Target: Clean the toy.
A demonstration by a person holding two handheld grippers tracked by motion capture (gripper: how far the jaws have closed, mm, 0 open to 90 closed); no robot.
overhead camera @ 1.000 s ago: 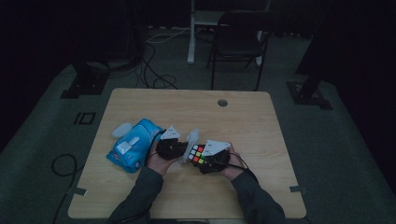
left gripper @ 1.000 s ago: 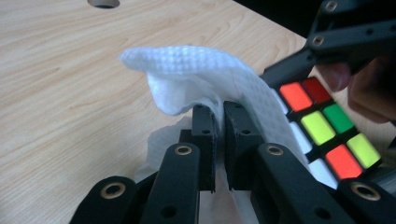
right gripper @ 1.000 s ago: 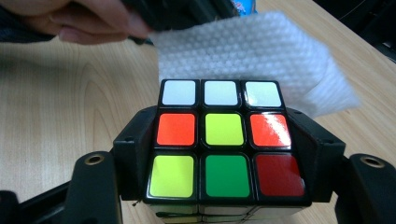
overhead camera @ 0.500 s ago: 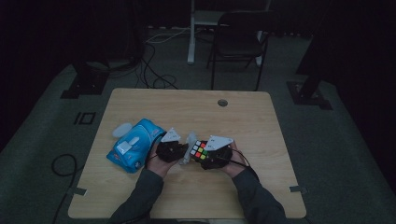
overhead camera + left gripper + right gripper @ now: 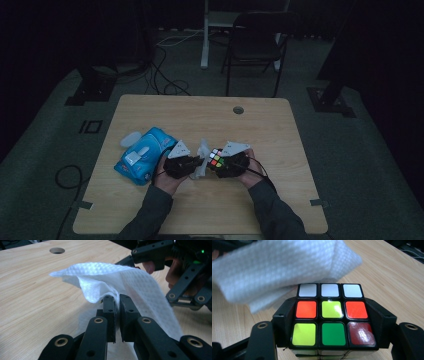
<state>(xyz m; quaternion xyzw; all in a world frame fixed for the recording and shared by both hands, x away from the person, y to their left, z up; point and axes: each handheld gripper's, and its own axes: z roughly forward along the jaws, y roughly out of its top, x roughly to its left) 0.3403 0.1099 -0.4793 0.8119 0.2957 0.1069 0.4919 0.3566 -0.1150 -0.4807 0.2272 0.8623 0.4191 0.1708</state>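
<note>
Dark floor with cables and a black chair surrounds the light wooden table in the high view. Near its front edge the person's left gripper and right gripper meet, with the scrambled multicoloured puzzle cube between them. A blue soft pack of wipes lies left of the cube.

From the left gripper view, the jaws are pressed together on a white textured wipe, which hangs over them just beside the other gripper.

From the right gripper view, the jaws clamp the cube by its two sides, and the wipe rests against its far edge.

The step seems to be wiping the cube; next the wipe should slide across the coloured face.
</note>
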